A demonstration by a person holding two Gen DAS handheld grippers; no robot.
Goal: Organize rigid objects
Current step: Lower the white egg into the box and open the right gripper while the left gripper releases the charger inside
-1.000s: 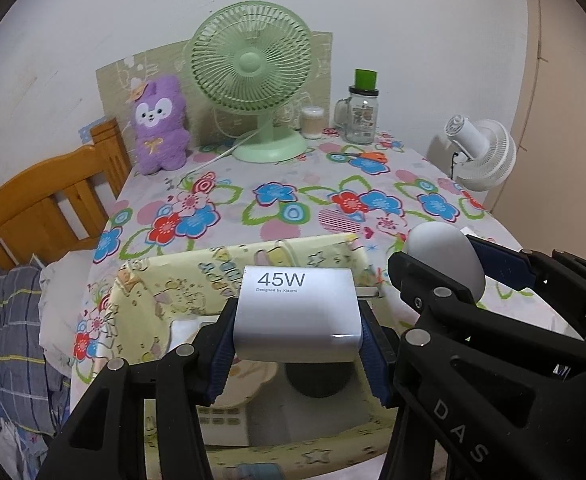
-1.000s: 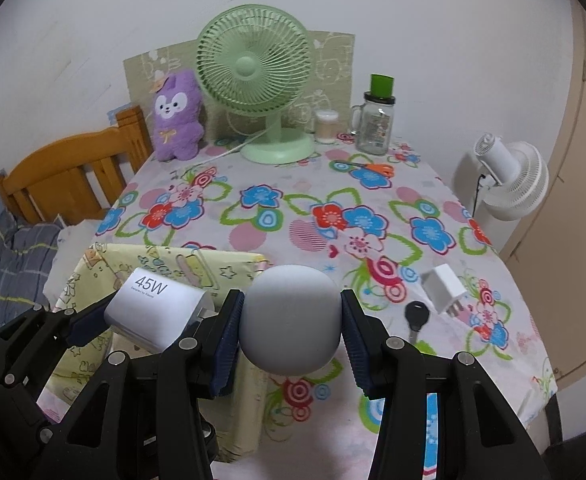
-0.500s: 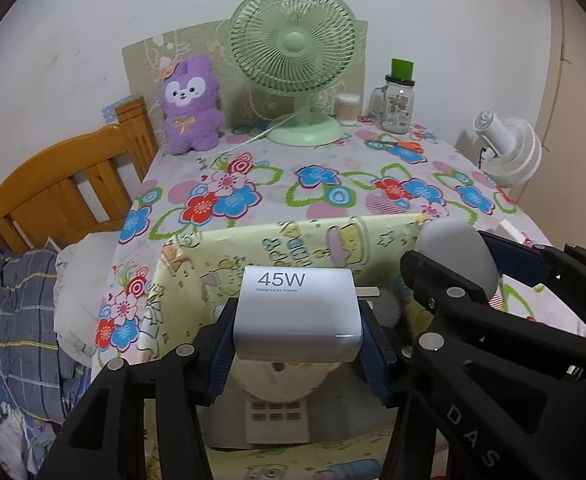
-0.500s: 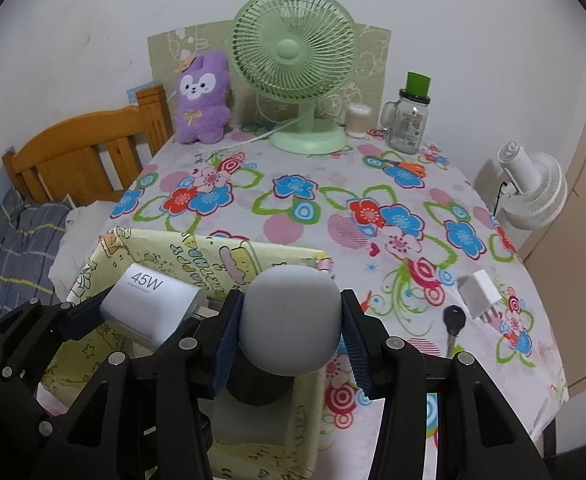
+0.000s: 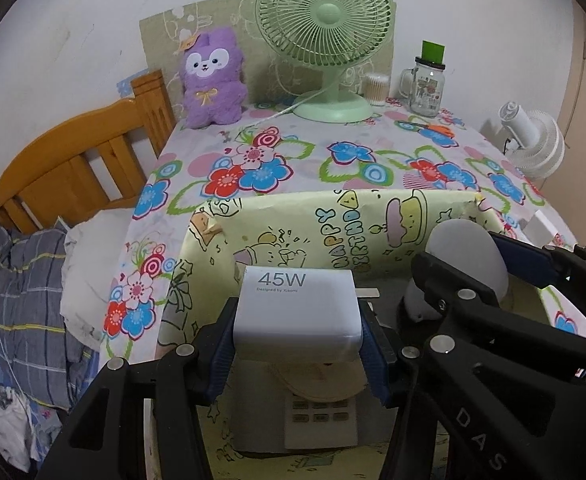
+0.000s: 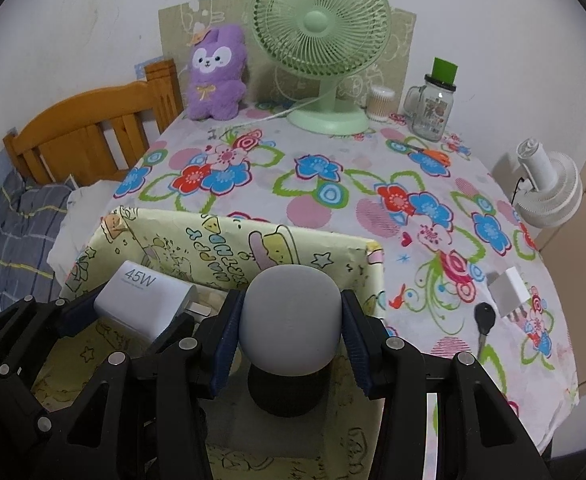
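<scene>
Over the yellow box (image 5: 293,216) at the worktop's (image 6: 333,168) near edge, your left tongs (image 5: 297,322) grip the white 45W charger (image 5: 299,316), pads tight on its two sides, prongs pointing right. Below it inside the box lie a round tan disc (image 5: 321,384) and a white remote (image 5: 321,420). Just right, your right tongs (image 6: 291,324) clamp a grey egg-shaped thing (image 6: 291,316), held above a dark cylinder (image 6: 289,394) in the box. Further right on the flowered cloth lie a black key (image 6: 485,320) and a small white plug (image 6: 509,290), side by side. At the back stand a purple plush (image 6: 215,76), a green fan (image 6: 321,40) and a jar (image 6: 433,108).
</scene>
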